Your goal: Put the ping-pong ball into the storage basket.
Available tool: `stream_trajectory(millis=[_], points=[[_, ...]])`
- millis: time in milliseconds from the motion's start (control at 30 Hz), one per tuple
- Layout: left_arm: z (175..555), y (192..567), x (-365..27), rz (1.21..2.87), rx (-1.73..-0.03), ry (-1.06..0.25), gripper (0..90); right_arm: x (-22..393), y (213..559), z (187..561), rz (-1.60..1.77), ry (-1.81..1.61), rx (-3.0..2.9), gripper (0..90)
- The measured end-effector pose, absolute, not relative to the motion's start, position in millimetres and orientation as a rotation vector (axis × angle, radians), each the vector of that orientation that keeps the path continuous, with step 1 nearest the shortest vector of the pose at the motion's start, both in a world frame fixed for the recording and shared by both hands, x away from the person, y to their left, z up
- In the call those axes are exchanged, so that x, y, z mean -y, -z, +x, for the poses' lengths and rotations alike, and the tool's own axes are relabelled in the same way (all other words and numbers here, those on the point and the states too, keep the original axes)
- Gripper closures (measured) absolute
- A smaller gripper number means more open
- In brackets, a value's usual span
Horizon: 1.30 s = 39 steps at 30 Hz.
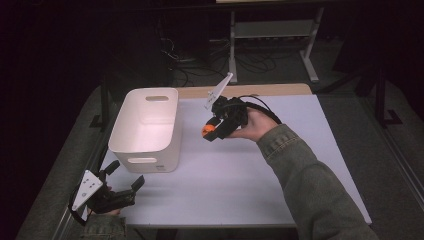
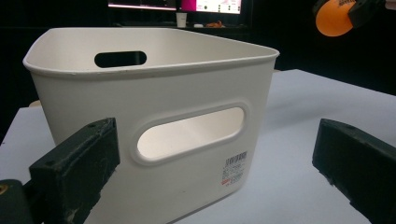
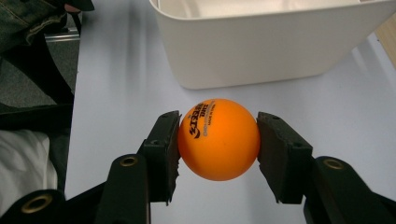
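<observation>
An orange ball (image 3: pixel 218 139) with dark print is pinched between the two black jaws of my right gripper (image 3: pixel 218 142), held above the pale table. In the high view that right gripper (image 1: pixel 211 131) hovers over the table just right of a white plastic bin (image 1: pixel 147 125), with the ball (image 1: pixel 207 130) at its tip. In the left gripper view the ball (image 2: pixel 333 17) hangs at the top right. My left gripper (image 1: pixel 125 175) rests near the table's front left corner, jaws wide apart and empty, pointing at the bin's near wall (image 2: pixel 187 140).
The bin (image 3: pixel 261 42) has handle slots in its end walls and looks empty inside. The table (image 1: pixel 280 180) is a light rectangle with a wooden strip along its far edge. A metal stand and cables sit on the dark floor beyond.
</observation>
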State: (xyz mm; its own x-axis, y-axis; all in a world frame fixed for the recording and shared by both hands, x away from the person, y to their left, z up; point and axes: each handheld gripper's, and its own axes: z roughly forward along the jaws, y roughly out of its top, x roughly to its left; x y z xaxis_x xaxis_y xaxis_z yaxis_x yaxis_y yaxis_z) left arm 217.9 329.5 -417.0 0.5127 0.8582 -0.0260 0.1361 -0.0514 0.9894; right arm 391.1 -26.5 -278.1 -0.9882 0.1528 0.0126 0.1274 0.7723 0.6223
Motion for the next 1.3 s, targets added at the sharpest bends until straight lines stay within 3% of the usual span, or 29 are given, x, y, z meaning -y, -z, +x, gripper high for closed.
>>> stream_trajectory(millis=[1300], points=[[218, 417, -329, 1.533, -0.885, -0.726, 0.3, -19, 250, 400, 0.100, -1.057, -2.900, 50.0]])
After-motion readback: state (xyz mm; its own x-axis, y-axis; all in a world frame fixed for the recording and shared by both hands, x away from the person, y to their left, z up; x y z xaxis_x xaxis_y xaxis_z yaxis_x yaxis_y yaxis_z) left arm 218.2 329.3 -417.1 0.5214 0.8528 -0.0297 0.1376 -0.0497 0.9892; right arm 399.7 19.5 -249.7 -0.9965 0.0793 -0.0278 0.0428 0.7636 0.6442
